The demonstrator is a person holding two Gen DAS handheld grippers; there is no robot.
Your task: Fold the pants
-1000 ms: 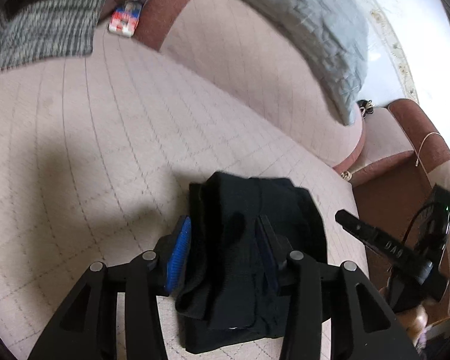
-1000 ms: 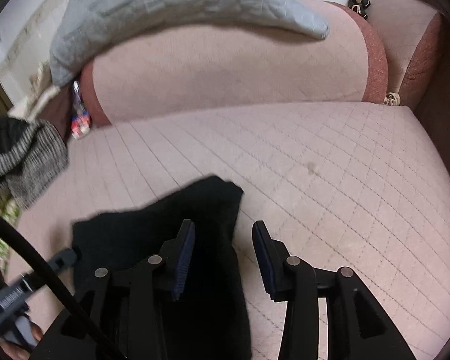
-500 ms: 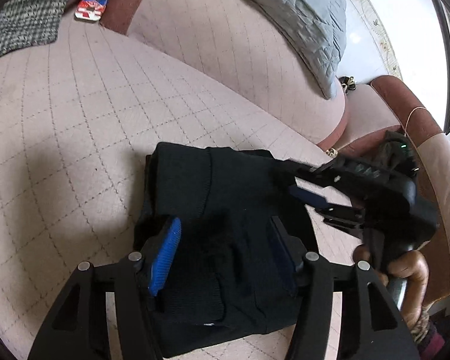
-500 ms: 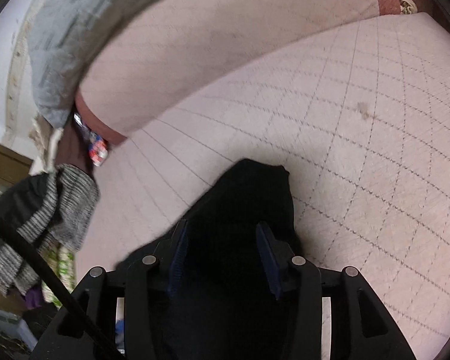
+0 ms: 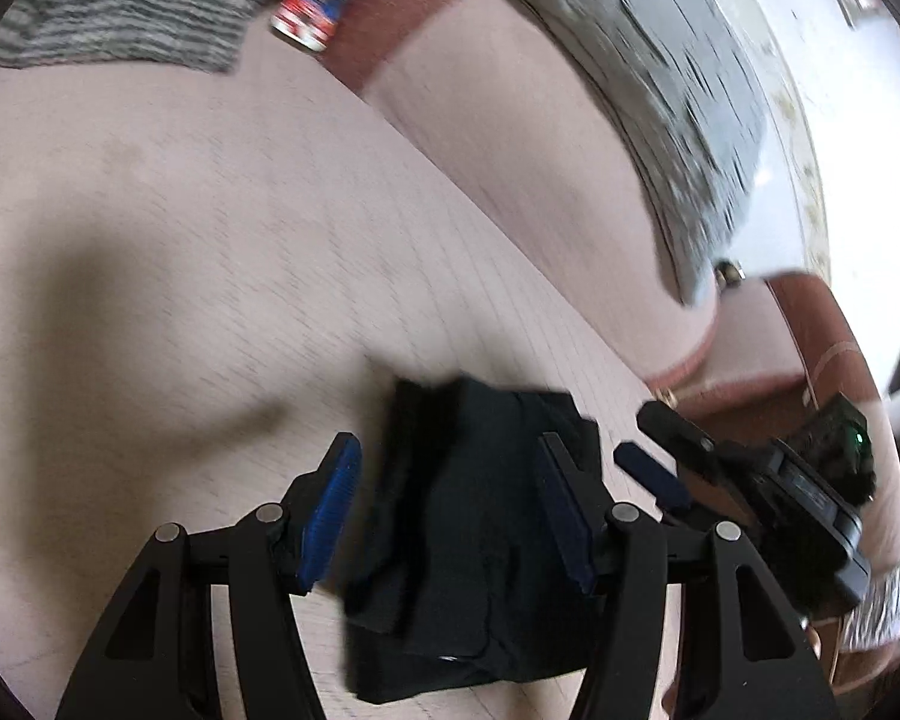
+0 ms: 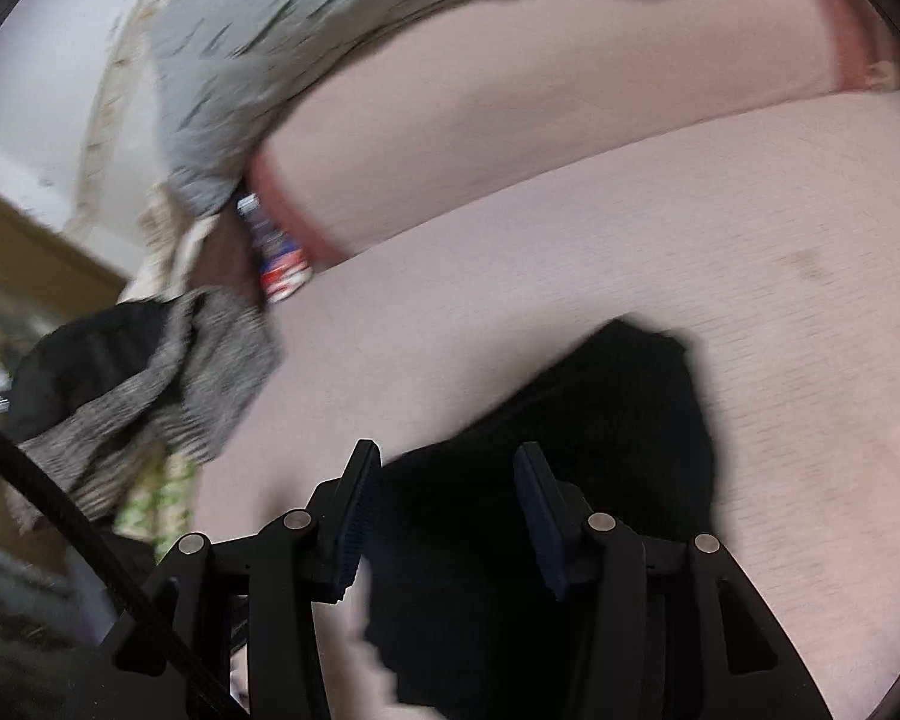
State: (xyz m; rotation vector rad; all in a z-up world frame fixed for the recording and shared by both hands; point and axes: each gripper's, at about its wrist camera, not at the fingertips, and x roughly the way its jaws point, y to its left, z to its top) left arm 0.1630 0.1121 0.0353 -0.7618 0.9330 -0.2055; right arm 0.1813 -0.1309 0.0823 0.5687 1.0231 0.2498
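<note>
The black pants lie folded into a compact bundle on the pink quilted sofa seat. My left gripper is open, its blue pads on either side of the bundle, just above it. My right gripper is open over the same pants in the right wrist view. It also shows in the left wrist view, just to the right of the bundle. Both views are motion-blurred.
A grey quilted blanket drapes over the sofa back. A grey striped knit garment lies at the seat's far left, next to a red-and-blue packet. The brown armrest is at the right.
Both grippers have pulled back and lifted from the bundle. The right gripper has swung off the top of the pants to their right side. The pants stay folded.
</note>
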